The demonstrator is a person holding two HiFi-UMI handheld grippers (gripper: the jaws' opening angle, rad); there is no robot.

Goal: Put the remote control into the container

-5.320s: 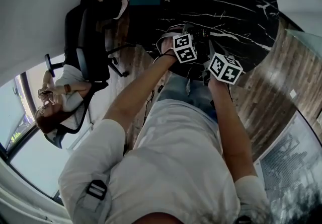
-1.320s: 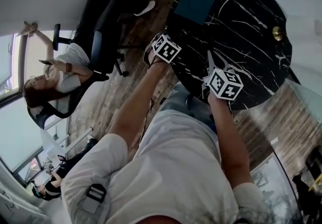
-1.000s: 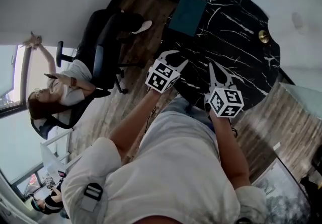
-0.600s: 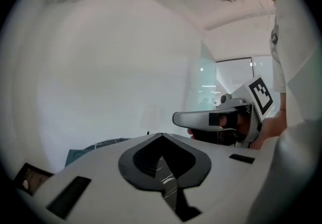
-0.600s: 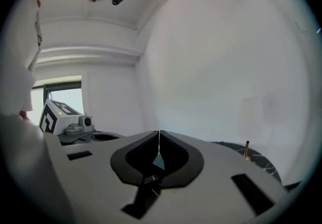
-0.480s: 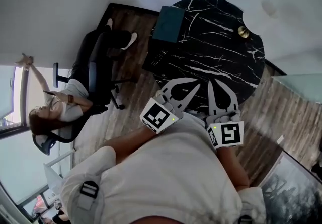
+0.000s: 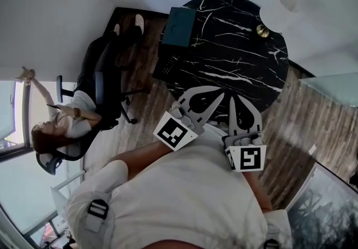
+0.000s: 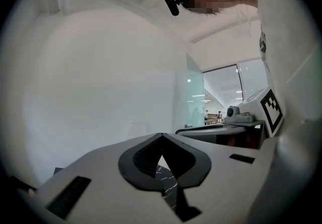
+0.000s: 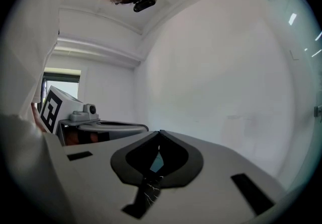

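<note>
Remote control, dark button-dotted slab (image 7: 166,65): head view, at left edge of round black marble table (image 7: 240,63), just beside teal rectangular container (image 7: 179,19); in or out unclear.
Container: nothing seen inside.
Left gripper (image 7: 219,95), right gripper (image 7: 233,100): near body, well apart from remote.
Left gripper view: jaws pressed together, empty.
Right gripper view: same.
Tip: prob. confirm remote sits fully inside.

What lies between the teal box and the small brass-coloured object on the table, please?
Nothing: in the head view, only bare black marble tabletop stretches between the teal box and the brass-coloured object.
</note>
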